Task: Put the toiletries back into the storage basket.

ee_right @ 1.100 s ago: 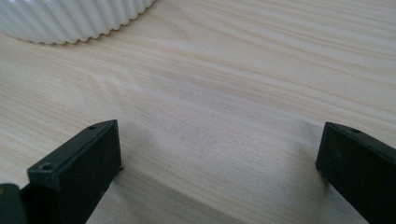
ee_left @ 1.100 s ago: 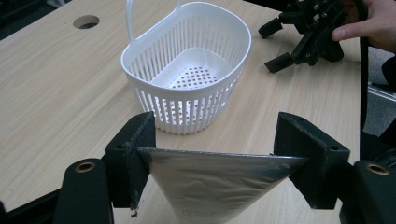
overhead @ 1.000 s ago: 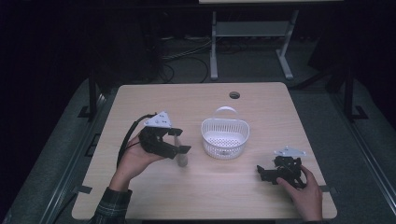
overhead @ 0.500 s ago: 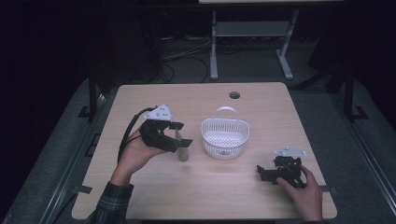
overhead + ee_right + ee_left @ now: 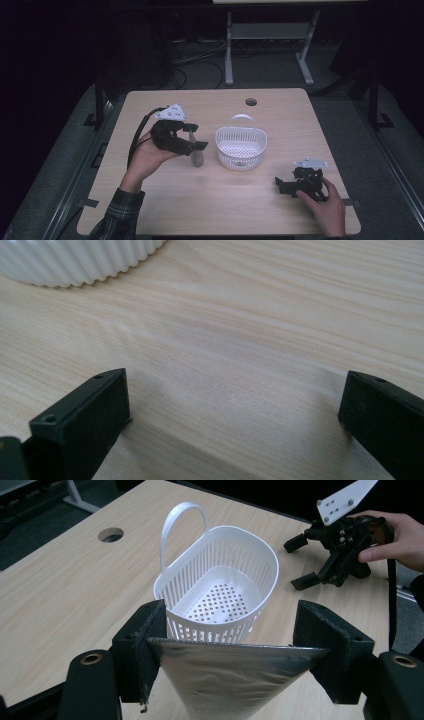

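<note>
My left gripper (image 5: 197, 137) is shut on the top edge of a silver foil pouch (image 5: 196, 158), which hangs tapering down just above the table, left of a white slatted basket (image 5: 241, 162). In the left gripper view the pouch (image 5: 225, 680) spans the gap between both pads, with the empty basket (image 5: 265, 560) right behind it. My right gripper (image 5: 286, 179) rests on the table at the front right, open with nothing between its jaws. The right gripper view shows those jaws (image 5: 235, 400) wide apart over bare wood, with the basket's wall (image 5: 80, 260) at top left.
The wooden table (image 5: 225, 205) has a round cable hole (image 5: 251, 102) near its far edge. The basket's handle (image 5: 182, 520) stands upright on its far side. Dark floor, cables and a stand's legs lie beyond the table.
My left gripper has risen and shifted right toward the basket, carrying the pouch up with it. The right gripper has kept still.
</note>
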Action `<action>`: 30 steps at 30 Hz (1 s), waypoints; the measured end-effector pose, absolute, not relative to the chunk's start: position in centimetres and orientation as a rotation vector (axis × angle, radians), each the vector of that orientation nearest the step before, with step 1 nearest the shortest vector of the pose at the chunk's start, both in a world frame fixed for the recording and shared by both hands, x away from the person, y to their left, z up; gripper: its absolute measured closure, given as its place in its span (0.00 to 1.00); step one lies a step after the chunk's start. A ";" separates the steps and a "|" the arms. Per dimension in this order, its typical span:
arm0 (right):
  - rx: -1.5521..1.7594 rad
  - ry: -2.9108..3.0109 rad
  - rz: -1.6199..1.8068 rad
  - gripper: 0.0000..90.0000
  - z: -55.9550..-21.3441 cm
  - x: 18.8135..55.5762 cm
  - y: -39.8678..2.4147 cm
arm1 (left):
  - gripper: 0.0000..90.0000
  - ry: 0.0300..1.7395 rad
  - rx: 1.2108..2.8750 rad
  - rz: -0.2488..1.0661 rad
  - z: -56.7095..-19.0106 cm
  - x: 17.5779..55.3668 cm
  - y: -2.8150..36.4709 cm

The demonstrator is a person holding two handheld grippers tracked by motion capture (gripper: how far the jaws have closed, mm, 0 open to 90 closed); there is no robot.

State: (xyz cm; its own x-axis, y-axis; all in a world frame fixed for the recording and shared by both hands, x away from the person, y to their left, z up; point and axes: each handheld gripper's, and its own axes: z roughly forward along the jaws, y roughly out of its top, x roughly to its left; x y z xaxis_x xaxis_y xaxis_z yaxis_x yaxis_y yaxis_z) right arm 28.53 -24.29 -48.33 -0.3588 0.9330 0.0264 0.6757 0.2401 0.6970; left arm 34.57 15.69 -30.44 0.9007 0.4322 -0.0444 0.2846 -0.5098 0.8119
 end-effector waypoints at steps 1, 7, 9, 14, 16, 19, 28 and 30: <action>1.473 2.124 0.885 0.00 -48.3 28.5 -24.3 | 0.33 0.509 2.140 0.208 -30.3 34.6 15.7; 1.475 2.124 0.885 0.00 -48.3 28.5 -24.3 | 0.33 0.514 2.130 0.206 -29.7 34.9 15.5; 1.473 2.124 0.885 0.00 -48.3 28.5 -24.3 | 0.33 0.507 2.131 0.205 -29.5 35.1 15.4; 1.473 2.124 0.885 0.00 -48.3 28.5 -24.3 | 0.33 0.501 2.119 0.206 -29.1 35.3 15.1; 1.475 2.124 0.885 0.00 -48.3 28.5 -24.3 | 0.33 0.496 2.118 0.204 -28.8 35.4 15.0; 1.475 2.124 0.885 0.00 -48.3 28.5 -24.3 | 0.33 0.492 2.114 0.209 -28.5 35.4 14.8; 1.473 2.124 0.885 0.00 -48.3 28.5 -24.3 | 0.33 0.481 2.115 0.216 -27.7 35.8 14.3; 1.475 2.124 0.885 0.00 -48.3 28.5 -24.3 | 0.33 0.481 2.105 0.210 -27.6 35.9 14.2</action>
